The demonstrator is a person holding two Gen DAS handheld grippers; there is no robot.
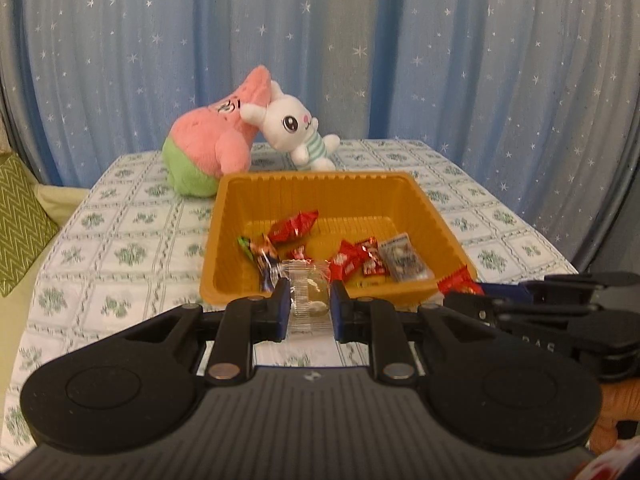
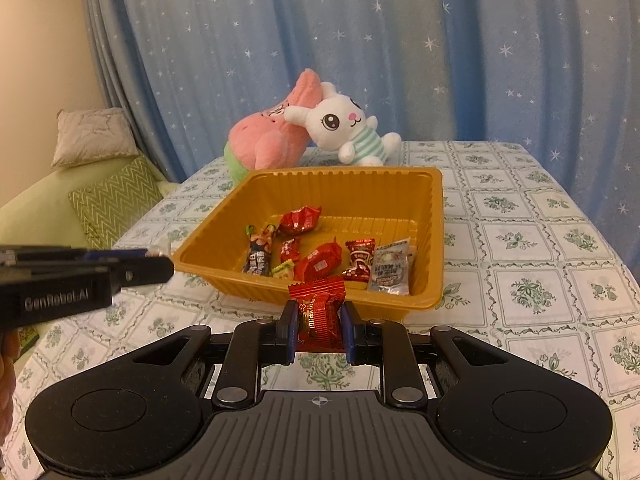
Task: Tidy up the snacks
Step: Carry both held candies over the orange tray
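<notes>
An orange plastic tray (image 1: 280,196) (image 2: 434,236) stands mid-table and holds several wrapped snacks: red packets (image 1: 294,226) (image 2: 320,262), a dark one (image 2: 260,254) and a silver one (image 1: 402,256) (image 2: 390,266). My left gripper (image 1: 309,300) is shut on a clear-wrapped snack (image 1: 306,292), just before the tray's near rim. My right gripper (image 2: 319,314) is shut on a red-wrapped snack (image 2: 320,304), also just short of the near rim. Each gripper shows side-on in the other's view: the right gripper at the right of the left wrist view (image 1: 560,300) and the left gripper at the left of the right wrist view (image 2: 80,276).
A pink plush (image 1: 216,140) (image 2: 272,136) and a white bunny plush (image 1: 296,128) (image 2: 344,128) lie behind the tray. The table has a floral checked cloth (image 1: 120,248) (image 2: 540,280). A green sofa with cushions (image 2: 108,200) stands left. Blue star curtain behind.
</notes>
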